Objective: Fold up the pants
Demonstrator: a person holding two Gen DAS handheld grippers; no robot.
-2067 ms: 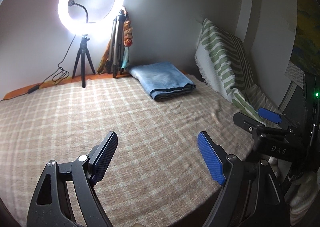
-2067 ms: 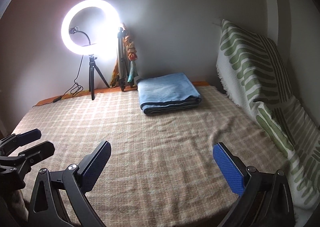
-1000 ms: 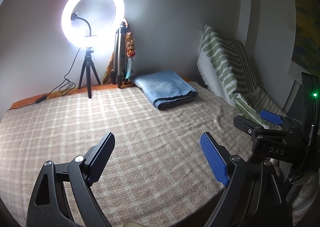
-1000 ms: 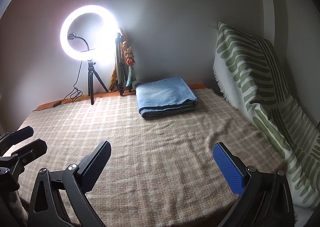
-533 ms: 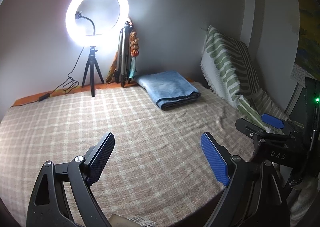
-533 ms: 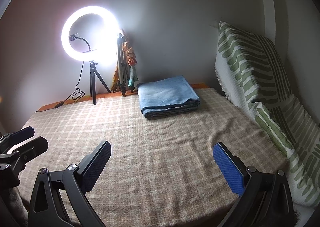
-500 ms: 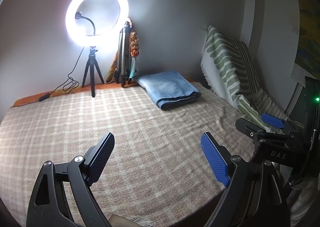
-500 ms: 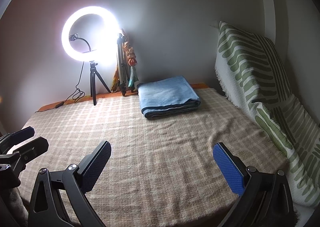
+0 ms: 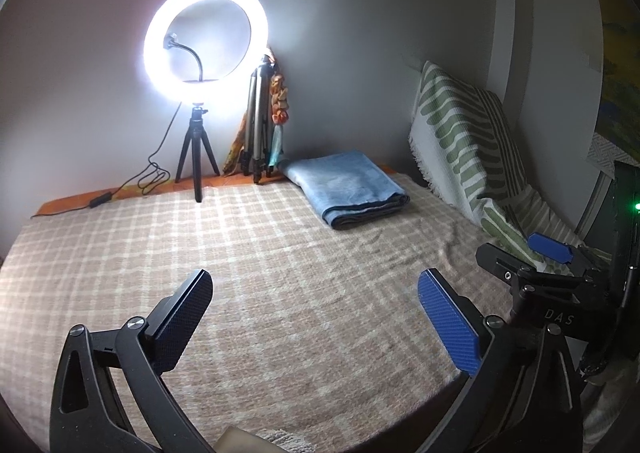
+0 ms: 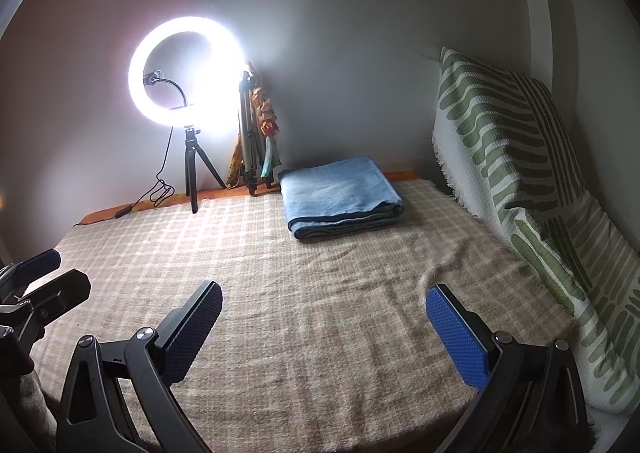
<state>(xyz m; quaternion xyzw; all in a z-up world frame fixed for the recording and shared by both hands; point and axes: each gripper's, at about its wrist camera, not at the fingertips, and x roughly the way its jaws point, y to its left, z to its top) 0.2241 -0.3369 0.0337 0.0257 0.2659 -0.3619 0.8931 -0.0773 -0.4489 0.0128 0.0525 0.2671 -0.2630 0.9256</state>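
My left gripper point(image 9: 316, 317) hangs over the near part of the checked blanket point(image 9: 280, 273), its jaws spread wide with nothing between them. My right gripper point(image 10: 324, 327) does the same a little further right, jaws equally far apart and empty. In the left wrist view I see the right gripper at the right edge, and in the right wrist view the left one shows at the left edge, so the two sit side by side at the near end of the bed.

The pants point(image 10: 340, 197) lie far from both grippers, towards the far side of the blanket and a little right of centre. They are light blue denim, already folded into a flat stacked rectangle, with the layered fold edges facing me. Neither gripper touches them.

To the left of the pants, against the far wall, stands a lit ring light point(image 10: 186, 73) on a small black tripod, its cable trailing left along an orange strip at the blanket's far edge. A folded silver tripod point(image 10: 248, 133) leans on the wall between the light and the pants. Along the right side rests a white cushion with green stripes point(image 10: 520, 173), well apart from the pants.
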